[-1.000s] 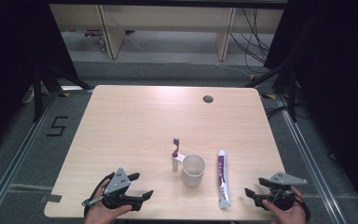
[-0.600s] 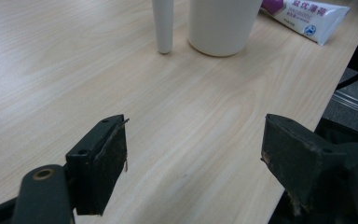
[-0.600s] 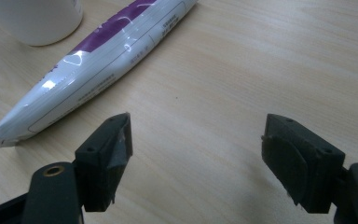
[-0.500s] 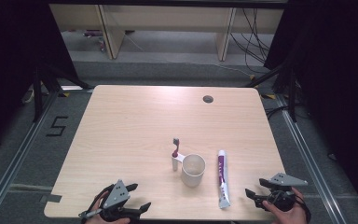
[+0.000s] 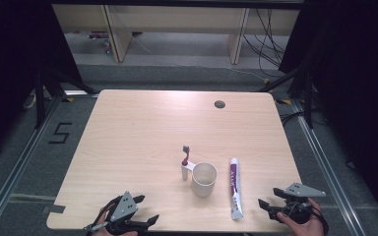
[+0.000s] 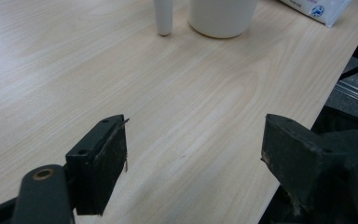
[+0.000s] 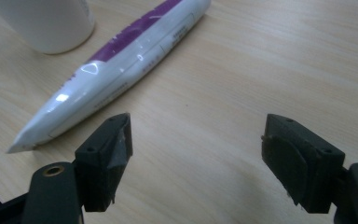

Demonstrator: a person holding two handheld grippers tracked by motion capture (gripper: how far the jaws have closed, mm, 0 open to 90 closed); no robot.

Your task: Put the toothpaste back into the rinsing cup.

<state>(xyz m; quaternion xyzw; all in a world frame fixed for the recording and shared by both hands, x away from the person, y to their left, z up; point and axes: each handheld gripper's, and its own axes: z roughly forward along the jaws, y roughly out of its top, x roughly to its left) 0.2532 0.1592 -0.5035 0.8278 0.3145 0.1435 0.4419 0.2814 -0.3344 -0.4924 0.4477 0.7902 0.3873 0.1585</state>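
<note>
A white cup (image 5: 204, 179) stands on the wooden table (image 5: 142, 132), near the front. Just left of it a toothbrush (image 5: 185, 158) with a dark red handle stands upright in a white holder. To the cup's right a white and purple toothpaste tube (image 5: 234, 189) lies flat. My left gripper (image 5: 147, 208) is open at the near left edge, well short of the cup (image 6: 221, 16) and holder (image 6: 163, 16). My right gripper (image 5: 266, 209) is open at the near right edge; its jaws (image 7: 196, 158) are empty, just beside the tube (image 7: 130, 46).
A round cable hole (image 5: 220, 104) sits near the table's far edge. Beyond the table stand wooden shelf legs and loose cables. A "5" mark (image 5: 59, 132) is on the floor at the left. Metal rails run along both sides.
My left gripper has drawn back a little toward the near edge of the table. The right gripper, cup, toothbrush and tube have kept still.
</note>
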